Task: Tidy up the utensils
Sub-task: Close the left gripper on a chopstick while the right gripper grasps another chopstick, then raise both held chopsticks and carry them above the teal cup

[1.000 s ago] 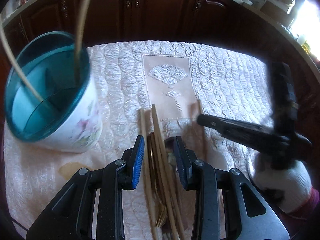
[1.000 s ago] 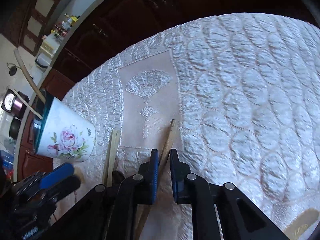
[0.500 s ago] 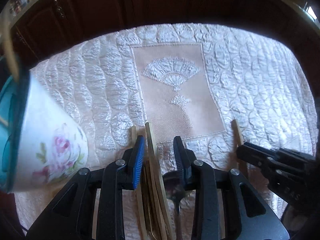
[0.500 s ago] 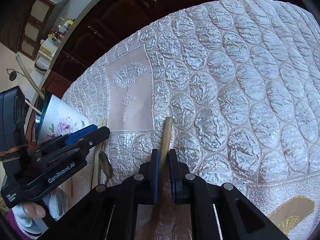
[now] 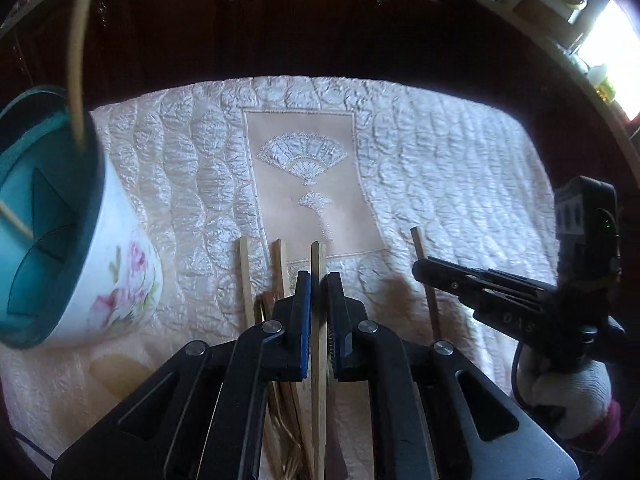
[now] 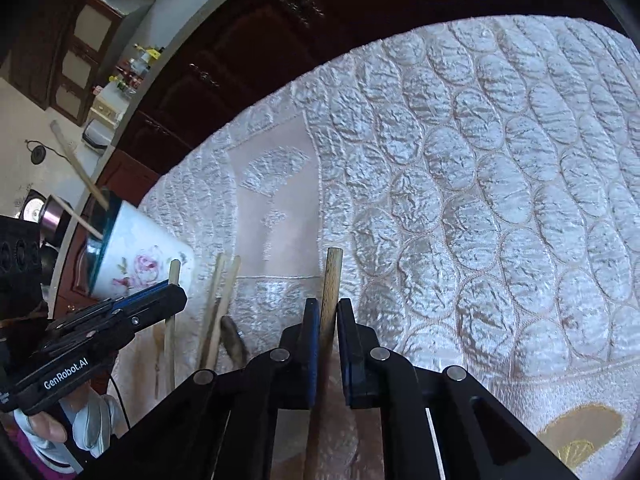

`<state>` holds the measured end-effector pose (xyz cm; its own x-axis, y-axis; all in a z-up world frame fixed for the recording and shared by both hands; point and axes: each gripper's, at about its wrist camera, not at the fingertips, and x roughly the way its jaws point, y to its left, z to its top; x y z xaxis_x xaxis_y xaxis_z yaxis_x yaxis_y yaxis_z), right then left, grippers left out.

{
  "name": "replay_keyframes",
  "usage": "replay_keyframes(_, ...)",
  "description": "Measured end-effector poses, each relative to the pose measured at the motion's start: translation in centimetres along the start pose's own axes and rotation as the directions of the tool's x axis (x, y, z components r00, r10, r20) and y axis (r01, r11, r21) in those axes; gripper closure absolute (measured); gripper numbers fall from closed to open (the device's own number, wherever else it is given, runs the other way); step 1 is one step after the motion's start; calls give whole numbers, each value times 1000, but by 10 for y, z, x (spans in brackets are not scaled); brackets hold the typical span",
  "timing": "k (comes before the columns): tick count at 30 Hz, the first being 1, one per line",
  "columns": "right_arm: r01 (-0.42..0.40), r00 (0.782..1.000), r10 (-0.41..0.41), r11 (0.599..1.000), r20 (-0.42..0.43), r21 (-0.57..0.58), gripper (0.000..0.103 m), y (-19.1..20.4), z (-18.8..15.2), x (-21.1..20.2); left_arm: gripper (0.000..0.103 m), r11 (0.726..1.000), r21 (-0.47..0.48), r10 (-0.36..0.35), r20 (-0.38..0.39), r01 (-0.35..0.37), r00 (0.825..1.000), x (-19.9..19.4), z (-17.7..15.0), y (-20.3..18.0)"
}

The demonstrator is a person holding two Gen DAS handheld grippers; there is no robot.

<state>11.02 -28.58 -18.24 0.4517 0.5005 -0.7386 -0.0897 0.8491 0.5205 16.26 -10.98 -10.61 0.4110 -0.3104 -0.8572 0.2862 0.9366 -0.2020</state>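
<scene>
- The left gripper (image 5: 319,292), marked "GenRobot.AI" along its side in the right wrist view, is clamped on a flat wooden stick (image 5: 319,264).
- The right gripper (image 6: 329,312) pinches a round wooden stick (image 6: 332,276).
- More sticks lie on the quilted cloth (image 5: 440,152) beside the floral cup (image 5: 116,280).

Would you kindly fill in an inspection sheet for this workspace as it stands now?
Surface: quilted cloth with fan embroidery.
Job's things: floral cup holding two sticks; loose chopsticks and a spoon on the cloth.
Clutter: nothing seen.
Grippers: left tongs shut on a chopstick; right tongs shut on another chopstick.
Cables: thin black lead under the left unit.
Surroundings: dark wooden cabinets.
</scene>
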Motion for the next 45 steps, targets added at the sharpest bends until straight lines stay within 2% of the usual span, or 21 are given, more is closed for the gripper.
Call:
replay_keyframes(4, -17, 1000, 17, 999, 24, -27, 96, 8, -6, -19, 97, 996, -34, -82, 7, 82, 997, -25, -8, 6)
replay_keyframes(10, -59, 996, 64, 996, 70, -67, 96, 26, -7, -52, 97, 993, -47, -106, 54, 109, 993, -59, -19, 14)
replay_keyframes(16, -96, 989, 108, 988, 99, -122, 96, 52, -9, -77, 97, 993, -36, -109, 118, 114, 987, -96, -25, 19)
replay_keyframes(23, -107, 985, 131, 975, 113, -194, 96, 81, -17, -97, 97, 993, -40, -100, 174, 108, 980, -121, -29, 26)
replay_keyframes(32, -150, 973, 193, 945, 126, -290, 96, 125, -12, -117, 97, 993, -52, -85, 277, 103, 957, -165, -28, 44)
replay_keyframes(38, -177, 959, 241, 921, 150, -348, 96, 159, 9, -126, 97, 994, -72, -45, 375, 78, 926, -199, -13, 62)
replay_keyframes(45, -185, 936, 286, 896, 206, -405, 96, 204, 42, -135, 97, 993, -113, 87, 513, -34, 854, -230, 23, 89)
